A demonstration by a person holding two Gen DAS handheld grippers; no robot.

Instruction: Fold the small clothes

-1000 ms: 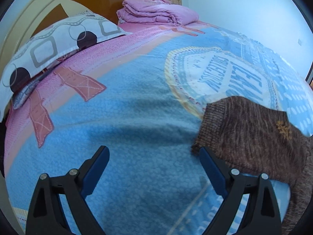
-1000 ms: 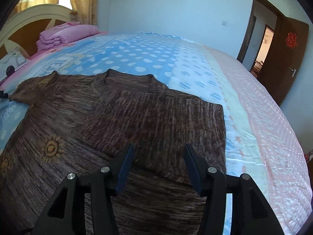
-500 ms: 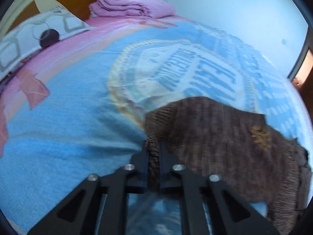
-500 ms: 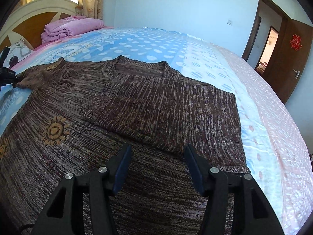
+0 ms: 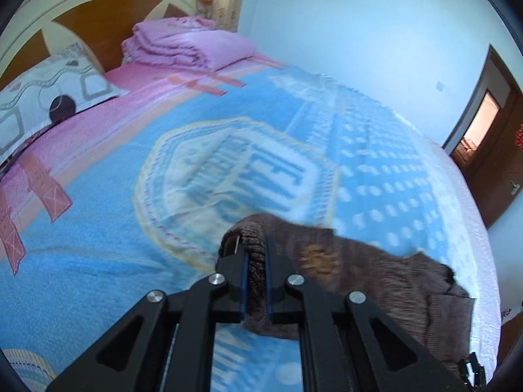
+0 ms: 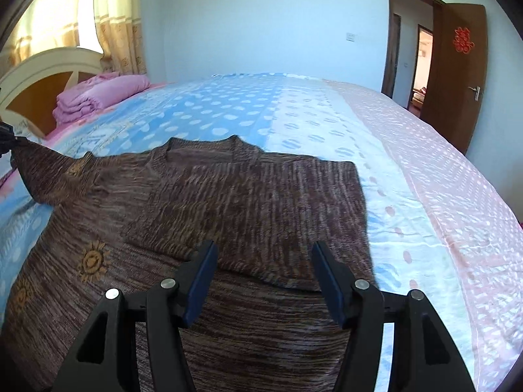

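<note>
My left claw [image 5: 254, 272] is clamped tight on the ribbed cuff [image 5: 253, 254] of the brown sweater [image 6: 228, 222], low in the centre of its own view; at the far left edge of the right view the same sleeve [image 6: 42, 170] shows pulled up off the blanket [image 6: 202, 111] toward my left claw. I judge this to be the second sleeve fold, since the opposite sleeve [image 6: 248, 202] already lies crossed over the chest. Next that cuff needs carrying rightward across the body and laying flat without dragging the shoulder along.

The sweater lies spread across the lower middle of the right view, its collar [image 6: 202, 145] toward the far wall. My right claw [image 6: 261, 281] hovers over the body with its jaws half apart, having just been opening, nothing between them.

To the right, the sweater's folded edge lies well inside the bare pink bedspread [image 6: 451, 215], so there's room.
</note>
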